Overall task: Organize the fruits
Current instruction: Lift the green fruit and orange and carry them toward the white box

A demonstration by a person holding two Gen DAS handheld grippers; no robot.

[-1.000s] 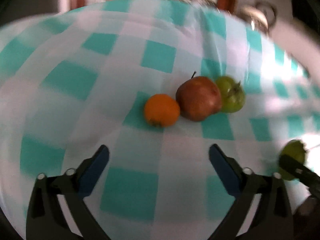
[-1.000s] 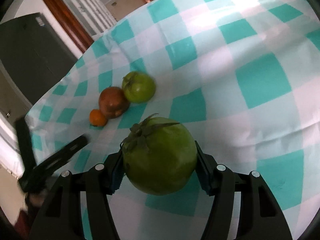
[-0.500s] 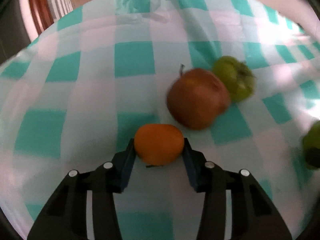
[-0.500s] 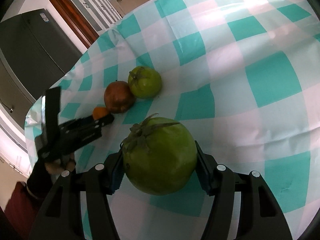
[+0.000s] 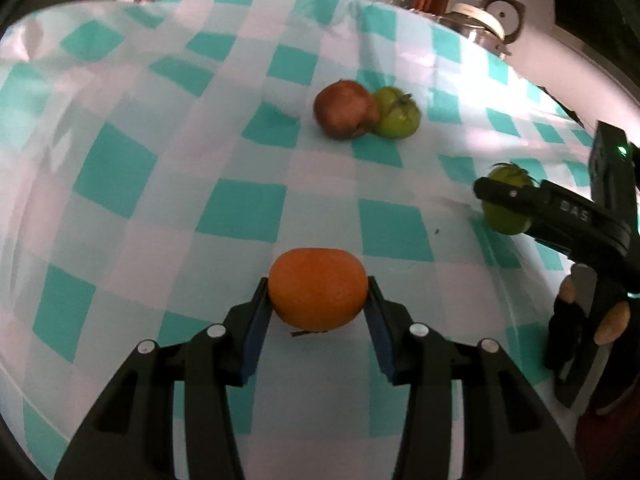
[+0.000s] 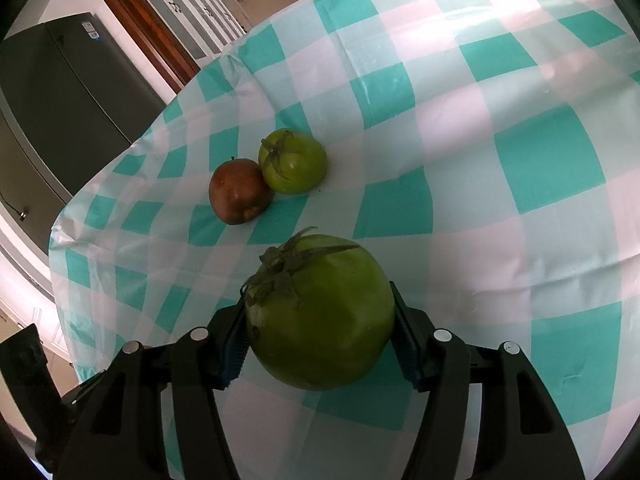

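My left gripper (image 5: pixel 318 300) is shut on an orange (image 5: pixel 318 289) and holds it above the checked tablecloth, away from the other fruit. My right gripper (image 6: pixel 320 320) is shut on a large green tomato (image 6: pixel 320 312); this tomato also shows in the left wrist view (image 5: pixel 505 204) at the right. A brown-red apple (image 5: pixel 345 109) and a smaller green tomato (image 5: pixel 397 117) lie touching on the cloth further back. They also show in the right wrist view, the apple (image 6: pixel 239 191) left of the tomato (image 6: pixel 293 166).
The table carries a teal and white checked cloth (image 5: pixel 240 208). A metal kettle (image 5: pixel 486 20) stands beyond the far right edge. A dark fridge (image 6: pixel 60 96) and wooden door frame (image 6: pixel 132 24) stand past the table's far side.
My left gripper moved in on the orange, closed on it and drew it back from the apple. My right gripper kept its hold on the large green tomato.
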